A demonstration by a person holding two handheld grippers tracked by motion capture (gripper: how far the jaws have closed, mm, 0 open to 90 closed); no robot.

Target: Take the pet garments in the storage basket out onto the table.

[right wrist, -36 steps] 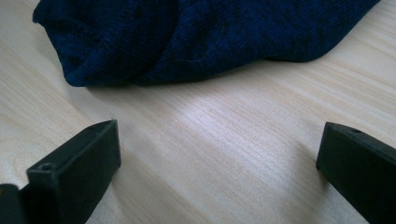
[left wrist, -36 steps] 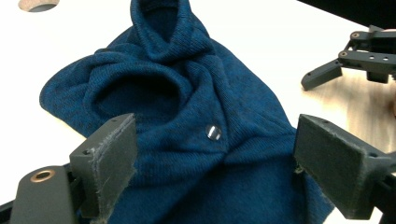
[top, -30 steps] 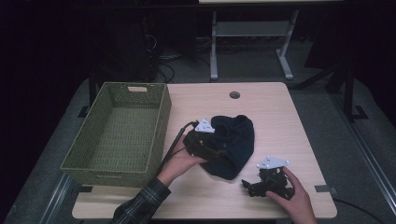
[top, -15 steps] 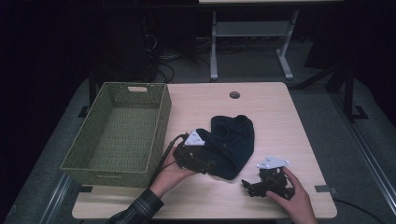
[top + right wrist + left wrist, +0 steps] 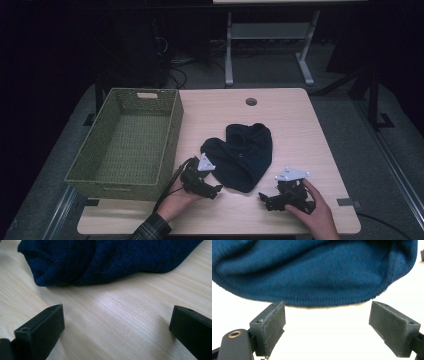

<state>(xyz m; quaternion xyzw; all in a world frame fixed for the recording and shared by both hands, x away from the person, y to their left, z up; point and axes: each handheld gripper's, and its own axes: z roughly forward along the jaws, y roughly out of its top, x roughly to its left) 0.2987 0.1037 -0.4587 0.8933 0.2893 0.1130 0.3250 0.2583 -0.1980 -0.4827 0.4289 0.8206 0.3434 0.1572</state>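
A dark blue knitted garment point(image 5: 242, 154) lies crumpled in the middle of the wooden table point(image 5: 300, 120). My left gripper point(image 5: 216, 190) rests by its near left edge, jaws open, with the hemmed edge of the garment point(image 5: 317, 272) just past the fingertips and nothing between them. My right gripper point(image 5: 264, 200) sits near the table's front edge, to the right of the garment's near end, open and pointing left at the garment point(image 5: 100, 260) across bare wood.
A green woven basket point(image 5: 170, 135) stands at the table's left side. A round cable hole point(image 5: 251, 101) is near the far edge. A metal stand point(image 5: 270, 35) is on the floor beyond the table. A tape strip point(image 5: 347, 202) marks the front right.
My left gripper has drawn back toward the front edge, off the garment, which now lies flatter with its near left edge uncovered. The right gripper has stayed in place.
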